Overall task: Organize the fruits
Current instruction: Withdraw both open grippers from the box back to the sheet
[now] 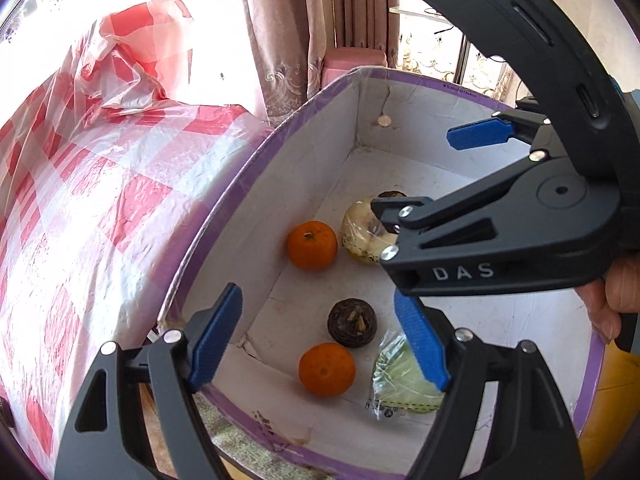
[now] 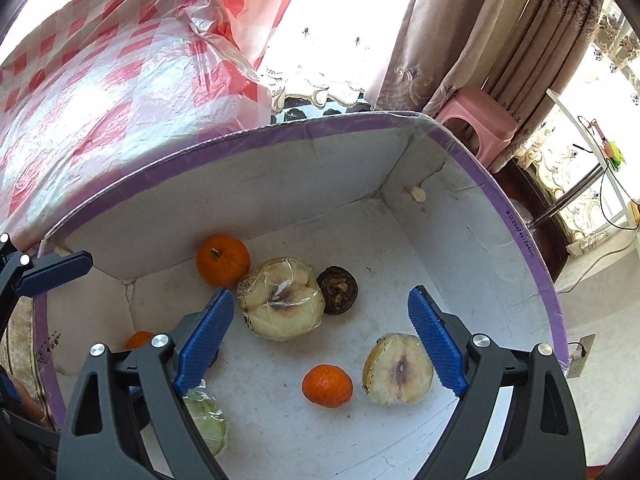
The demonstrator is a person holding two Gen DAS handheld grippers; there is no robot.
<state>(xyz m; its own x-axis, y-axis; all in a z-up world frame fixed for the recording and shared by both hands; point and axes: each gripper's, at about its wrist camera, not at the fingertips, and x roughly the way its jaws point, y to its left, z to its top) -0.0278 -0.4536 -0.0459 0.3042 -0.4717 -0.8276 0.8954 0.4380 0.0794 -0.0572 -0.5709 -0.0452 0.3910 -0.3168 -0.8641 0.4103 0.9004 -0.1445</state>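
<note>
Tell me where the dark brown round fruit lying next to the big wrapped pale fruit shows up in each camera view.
Left wrist view: dark brown round fruit mid-right, mostly hidden behind the wrapped pale fruit.
Right wrist view: centre, touching that fruit's right side.
Shared landmark: the orange mandarin on the wrapped fruit's other side.

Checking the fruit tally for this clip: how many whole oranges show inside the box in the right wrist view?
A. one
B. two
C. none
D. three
D: inside the box, one orange sits near the far wall, a second orange lies mid-floor, and a third orange peeks out behind the right hand-held gripper's finger.
</note>
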